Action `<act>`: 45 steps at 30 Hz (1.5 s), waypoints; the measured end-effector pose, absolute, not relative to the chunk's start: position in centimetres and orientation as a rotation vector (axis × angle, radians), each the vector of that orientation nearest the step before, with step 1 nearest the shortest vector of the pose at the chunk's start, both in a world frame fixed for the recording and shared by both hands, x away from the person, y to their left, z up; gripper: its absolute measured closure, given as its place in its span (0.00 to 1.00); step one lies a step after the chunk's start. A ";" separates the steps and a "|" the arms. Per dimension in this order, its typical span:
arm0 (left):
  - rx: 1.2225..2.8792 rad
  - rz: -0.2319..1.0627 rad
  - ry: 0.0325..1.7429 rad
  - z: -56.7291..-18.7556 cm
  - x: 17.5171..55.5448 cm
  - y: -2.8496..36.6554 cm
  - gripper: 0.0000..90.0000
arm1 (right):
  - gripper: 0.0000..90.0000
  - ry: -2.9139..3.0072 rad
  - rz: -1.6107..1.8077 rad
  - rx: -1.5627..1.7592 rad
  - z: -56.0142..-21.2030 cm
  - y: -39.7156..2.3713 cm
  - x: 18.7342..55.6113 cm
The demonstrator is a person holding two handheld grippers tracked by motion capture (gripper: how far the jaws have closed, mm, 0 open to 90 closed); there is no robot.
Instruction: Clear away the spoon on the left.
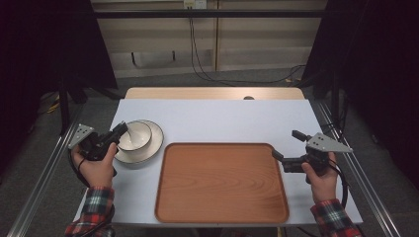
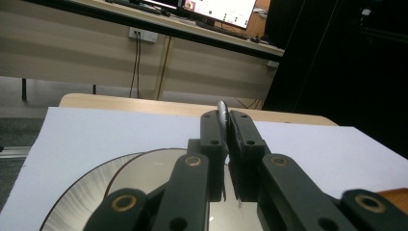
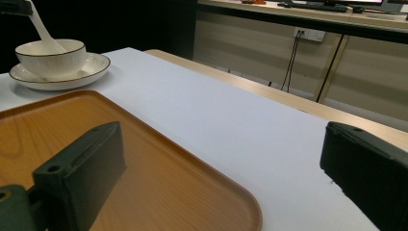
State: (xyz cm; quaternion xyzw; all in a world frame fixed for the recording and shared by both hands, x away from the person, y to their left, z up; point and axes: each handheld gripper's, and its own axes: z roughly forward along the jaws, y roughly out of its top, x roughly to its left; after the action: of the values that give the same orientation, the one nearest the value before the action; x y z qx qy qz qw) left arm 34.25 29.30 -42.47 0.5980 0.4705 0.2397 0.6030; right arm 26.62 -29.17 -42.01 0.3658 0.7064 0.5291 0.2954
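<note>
My left gripper (image 1: 118, 131) is pinched tight on the spoon (image 3: 44, 32) handle, so the spoon stands in the bowl (image 1: 134, 136) on the plate (image 1: 148, 148), while my right gripper (image 1: 288, 146) waits wide open and empty beside the wooden tray (image 1: 221, 182), maybe for carrying.

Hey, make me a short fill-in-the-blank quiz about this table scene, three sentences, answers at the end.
1. The white bowl sits on a ____.
2. The left tool is shut on the handle of a ____ that dips into the bowl.
3. The right tool hovers with its jaws ____ at the right edge of the wooden tray.

Missing words: plate; spoon; open
</note>
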 end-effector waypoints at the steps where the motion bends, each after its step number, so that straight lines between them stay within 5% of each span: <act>1: 1.385 0.561 1.092 -42.5 34.4 29.2 0.95 | 0.01 1.875 1.403 0.980 -42.0 -29.2 26.6; 45: 1.386 0.433 0.992 -35.0 34.2 28.1 0.95 | 0.01 1.861 1.413 0.962 -41.9 -29.2 26.7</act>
State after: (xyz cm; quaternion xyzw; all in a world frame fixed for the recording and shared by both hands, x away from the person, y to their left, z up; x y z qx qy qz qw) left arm 34.16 28.14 -34.98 0.6071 0.4346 0.1896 0.6376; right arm 26.68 -29.23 -41.94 0.3630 0.7020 0.5329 0.3025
